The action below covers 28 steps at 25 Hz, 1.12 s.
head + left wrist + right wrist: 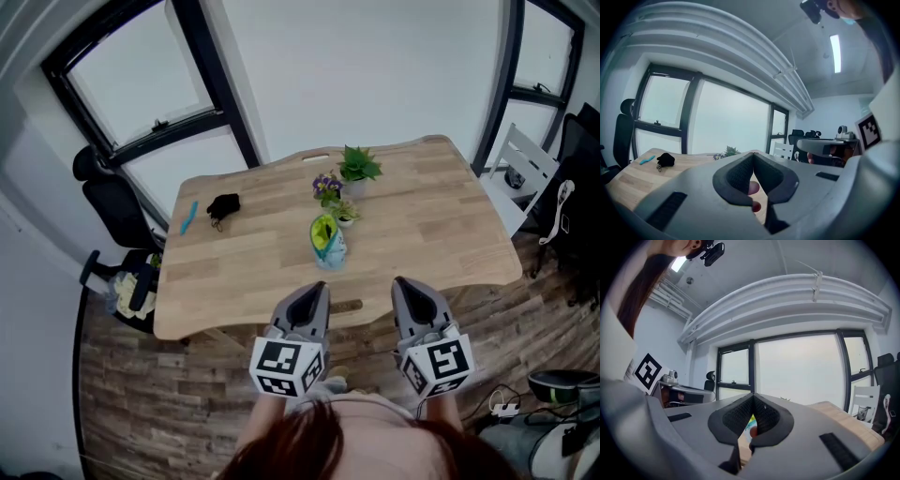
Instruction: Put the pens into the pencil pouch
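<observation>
A blue pen [188,217] lies at the far left of the wooden table [441,225], next to a small black object with a cord [223,207]. In the left gripper view, the pen [647,160] and the black object [665,160] show far off to the left. A green, yellow and blue pouch [327,241] stands near the table's middle. My left gripper [319,291] [753,154] and right gripper [401,286] [753,395] hover side by side over the near edge, both shut and empty. A bit of the pouch's colour shows through the gap in the right gripper's jaws.
Small potted plants [358,169] stand behind the pouch. A black office chair [112,202] is at the table's left and a white chair [525,169] at its right. Windows line the far wall. Cables and gear lie on the floor at the lower right.
</observation>
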Tool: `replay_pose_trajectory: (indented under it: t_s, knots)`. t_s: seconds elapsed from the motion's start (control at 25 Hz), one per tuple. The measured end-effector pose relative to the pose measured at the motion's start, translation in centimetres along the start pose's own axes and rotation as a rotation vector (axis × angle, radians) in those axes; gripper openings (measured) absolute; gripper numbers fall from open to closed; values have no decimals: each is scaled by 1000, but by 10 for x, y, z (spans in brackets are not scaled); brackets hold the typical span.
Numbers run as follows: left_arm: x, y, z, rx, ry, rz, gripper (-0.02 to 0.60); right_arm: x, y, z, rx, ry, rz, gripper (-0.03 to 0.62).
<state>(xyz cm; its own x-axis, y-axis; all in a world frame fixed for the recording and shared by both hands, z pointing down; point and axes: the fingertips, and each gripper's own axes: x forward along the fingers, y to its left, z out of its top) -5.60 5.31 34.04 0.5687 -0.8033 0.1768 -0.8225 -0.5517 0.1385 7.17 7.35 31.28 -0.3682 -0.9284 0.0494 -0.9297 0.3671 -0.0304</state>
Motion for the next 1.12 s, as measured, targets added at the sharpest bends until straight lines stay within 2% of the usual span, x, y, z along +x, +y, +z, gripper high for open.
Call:
replay_pose_trajectory:
  t_s: [0.44,1.12]
  knots:
    - [18,8,3,-1,17,-57,3,14,-4,-2,-7,15,-37,0]
    - [28,21,-6,-32,32,-79,3,28,-4,-13,-11,55,-57,0]
